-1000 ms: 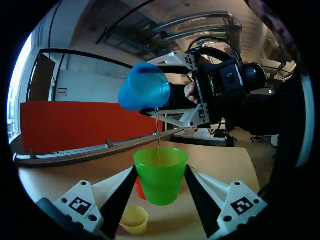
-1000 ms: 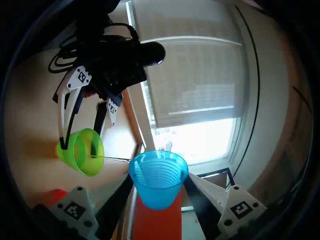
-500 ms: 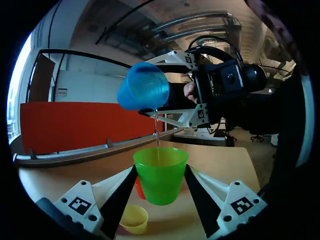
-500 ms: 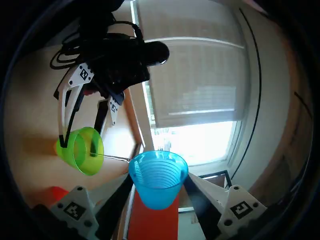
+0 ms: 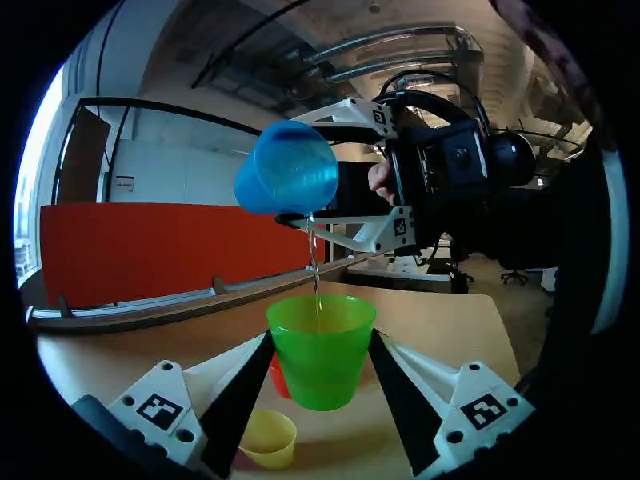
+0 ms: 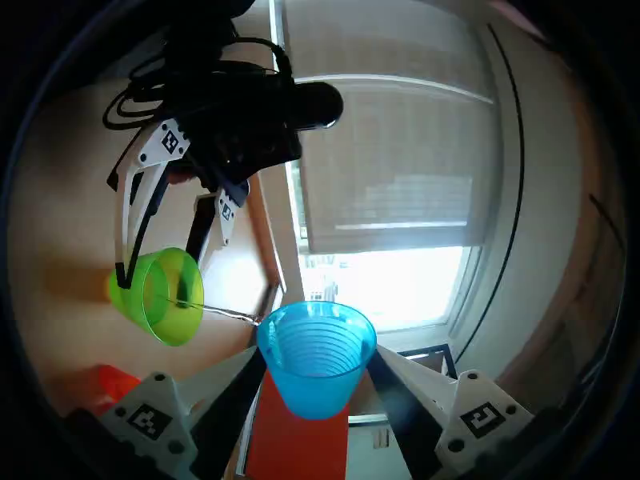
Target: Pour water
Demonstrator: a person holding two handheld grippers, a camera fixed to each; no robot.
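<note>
While the water stream (image 5: pixel 314 264) runs, we have the blue cup (image 5: pixel 282 172) tipped well past level in the right gripper (image 6: pixel 318 358), fingers clamped on opposite sides of its wall, pouring lip straight above the green cup (image 6: pixel 156 298). Left gripper (image 5: pixel 322 340) has its fingers closed on the green cup's sides, cup upright, mouth up. Gripping it rather than leaving it loose on the surface (image 5: pixel 448 316) lets us line the mouth up under the stream and stops it tipping. The cups are apart, not touching, so rim can't knock rim; the cost is a long thin stream that could wander. It lands inside the green cup, no spill seen

Left gripper view gives the side-on geometry: blue above, green below, stream near vertical between them, a hand (image 5: pixel 382 180) behind the right gripper. It also shows a red cup (image 5: pixel 278 378) just behind the green one and a yellow cup (image 5: pixel 268 438) nearer the camera. We can't tell from it whether the green cup's base touches the surface

Right gripper view adds the look straight down the blue cup's bore: ribbed wall visible nearly to the base, so we judge little water left. It also shows the stream crossing into the green mouth. Fill level in green unreadable in both

Next call: hold the tilt until the stream breaks, then level out
</note>
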